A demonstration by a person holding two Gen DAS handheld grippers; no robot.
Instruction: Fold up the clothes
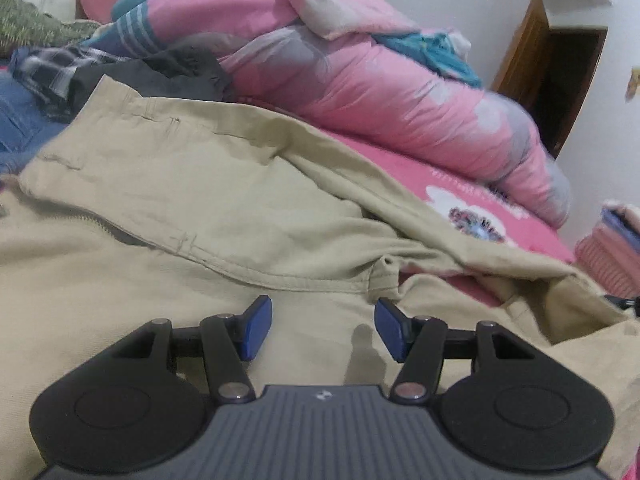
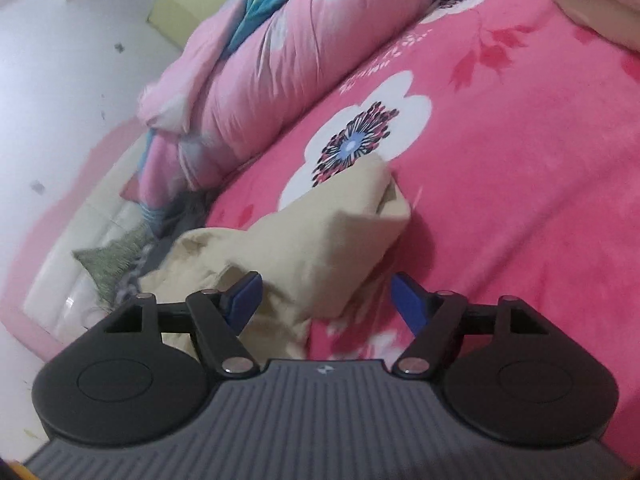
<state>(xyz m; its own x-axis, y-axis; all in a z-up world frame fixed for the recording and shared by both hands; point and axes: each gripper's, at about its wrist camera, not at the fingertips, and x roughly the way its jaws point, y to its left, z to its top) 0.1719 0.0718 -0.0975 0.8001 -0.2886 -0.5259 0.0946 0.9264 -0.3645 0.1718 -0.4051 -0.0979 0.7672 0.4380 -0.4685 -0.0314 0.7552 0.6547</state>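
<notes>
khaki trousers (image 1: 192,184) beneath open left fingers (image 1: 256,328)

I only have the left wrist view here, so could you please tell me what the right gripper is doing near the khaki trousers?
Observer: The right gripper is open with nothing clamped, hovering over a bunched end of the khaki trousers.
Operator: Thank you. Is that end lying flat?
Observer: No, it stands up in a crumpled peak on the pink floral sheet.
Operator: And what lies beyond it, please?
Observer: A rolled pink quilt runs along the sheet's far side, and a green patterned cloth lies by the bed's white edge.
</notes>
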